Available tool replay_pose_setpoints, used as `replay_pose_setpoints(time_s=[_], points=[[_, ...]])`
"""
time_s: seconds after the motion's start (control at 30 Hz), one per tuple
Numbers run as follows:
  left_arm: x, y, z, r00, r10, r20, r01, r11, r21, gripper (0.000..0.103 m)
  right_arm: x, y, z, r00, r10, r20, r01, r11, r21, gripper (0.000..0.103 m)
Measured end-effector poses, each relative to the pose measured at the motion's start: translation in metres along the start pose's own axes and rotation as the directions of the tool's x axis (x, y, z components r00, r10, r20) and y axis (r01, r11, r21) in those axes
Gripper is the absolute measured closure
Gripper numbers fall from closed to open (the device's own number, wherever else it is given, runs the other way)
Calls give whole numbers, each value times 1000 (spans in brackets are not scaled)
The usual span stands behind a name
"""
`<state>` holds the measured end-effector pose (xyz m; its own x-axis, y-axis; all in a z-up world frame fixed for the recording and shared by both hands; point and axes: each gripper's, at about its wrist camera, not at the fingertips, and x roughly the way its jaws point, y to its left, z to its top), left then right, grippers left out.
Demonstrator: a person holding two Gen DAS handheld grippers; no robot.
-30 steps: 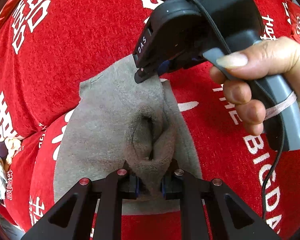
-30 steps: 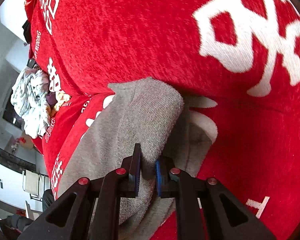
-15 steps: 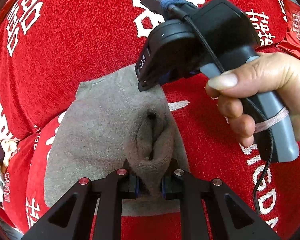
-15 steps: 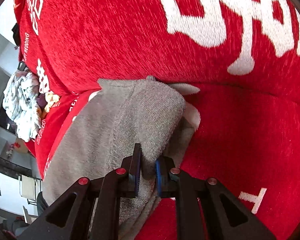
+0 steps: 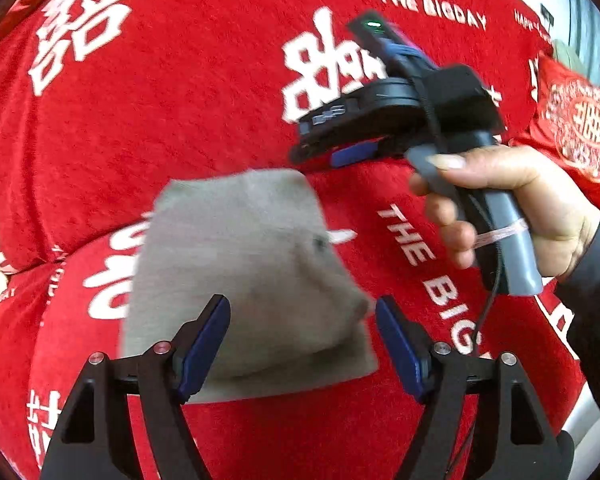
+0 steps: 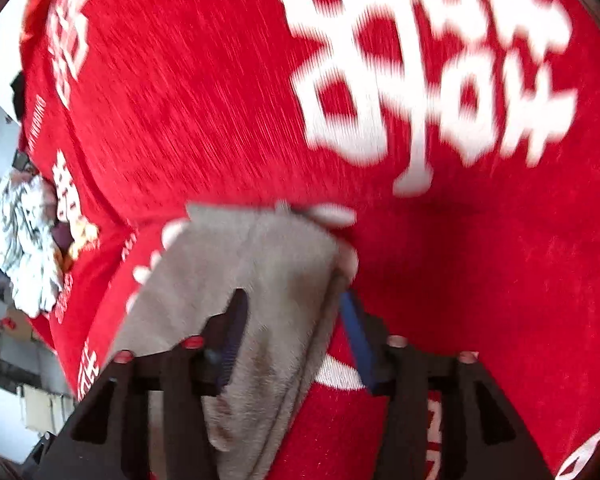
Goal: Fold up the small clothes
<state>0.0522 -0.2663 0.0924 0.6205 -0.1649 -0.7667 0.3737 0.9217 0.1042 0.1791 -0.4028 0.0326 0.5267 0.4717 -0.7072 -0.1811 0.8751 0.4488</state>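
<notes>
A small grey garment (image 5: 244, 272) lies folded on the red sofa cover (image 5: 188, 112). My left gripper (image 5: 302, 322) hovers over its near edge, jaws opening, pads apart and clear of the cloth. The right gripper (image 5: 328, 154), held by a hand (image 5: 512, 208), floats above the garment's far right corner in the left wrist view. In the right wrist view the right gripper (image 6: 296, 320) straddles the folded edge of the grey garment (image 6: 268, 276); its jaws are opening and the pads no longer press the cloth, though blur hides detail.
The red sofa cover (image 6: 204, 92) with white lettering fills both views, its backrest rising behind the garment. A heap of pale patterned clothes (image 6: 24, 240) lies at the far left of the sofa. A red embroidered cushion (image 5: 576, 128) sits at the right.
Both grippers were shut on pinched folds of the grey garment; now both have let go and lifted. The garment has dropped flat into a folded shape.
</notes>
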Motion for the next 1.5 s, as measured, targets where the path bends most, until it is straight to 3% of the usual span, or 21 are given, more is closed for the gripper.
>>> replay_pose_setpoints(time_s=[0.13,0.23,0.3,0.33,0.4,0.5,0.67,0.77,0.87,0.93,1.0,1.13,1.17,1.2,1.23,1.3,1.4,1.5], points=[[7,55,12,1000,17,-9,-18,988,-156,27,18,23,13,994,107,-9,-107,994,4,43],[36,96,12,996,15,-89,-39,962,-270,27,53,27,19,981,177,-73,-172,983,70,43],[53,110,5,987,4,-159,-53,950,-307,27,72,18,17,983,131,-128,-120,989,90,43],[64,116,-2,978,10,-208,-76,947,-312,27,85,12,14,984,46,-170,-32,996,88,44],[71,122,-16,973,-31,-228,-47,945,-325,27,89,5,8,984,7,-177,8,997,82,49],[61,128,-21,978,-37,-204,-34,941,-337,26,58,13,1,992,-22,-123,30,998,61,48],[38,132,-25,986,-14,-163,-39,947,-320,26,-12,55,-40,995,79,-54,-84,992,-95,48],[40,137,-29,984,4,-179,-64,942,-329,26,-31,70,-79,992,119,-31,-121,987,-103,48],[52,145,-40,975,25,-219,-97,941,-324,24,-25,68,-123,991,111,-79,-117,990,-82,48],[52,145,-48,971,63,-231,-136,939,-317,10,-9,55,-153,988,62,-144,-68,997,-38,55],[49,144,-55,971,56,-232,-126,945,-302,10,-21,47,-166,995,74,-66,-75,997,-13,62],[32,145,-53,980,48,-194,-101,955,-277,11,-57,49,-153,998,37,47,-39,999,33,59],[27,147,-49,983,45,-179,-94,956,-277,11,-65,56,-151,997,25,80,-27,1000,15,56],[26,149,-45,984,40,-172,-88,956,-280,11,-71,64,-145,995,14,104,-13,1000,-11,45],[25,151,-40,985,31,-169,-79,956,-284,11,-71,69,-139,994,6,107,-2,1000,-31,34],[27,158,-27,985,-11,-172,-42,952,-303,11,-71,73,-124,994,-29,109,34,998,-51,26],[37,180,-13,968,-165,-191,83,923,-377,10,-65,55,-107,995,-51,82,49,999,16,24],[61,205,-6,937,-269,-224,141,875,-463,10,-52,18,-95,999,-21,44,13,986,164,24]])
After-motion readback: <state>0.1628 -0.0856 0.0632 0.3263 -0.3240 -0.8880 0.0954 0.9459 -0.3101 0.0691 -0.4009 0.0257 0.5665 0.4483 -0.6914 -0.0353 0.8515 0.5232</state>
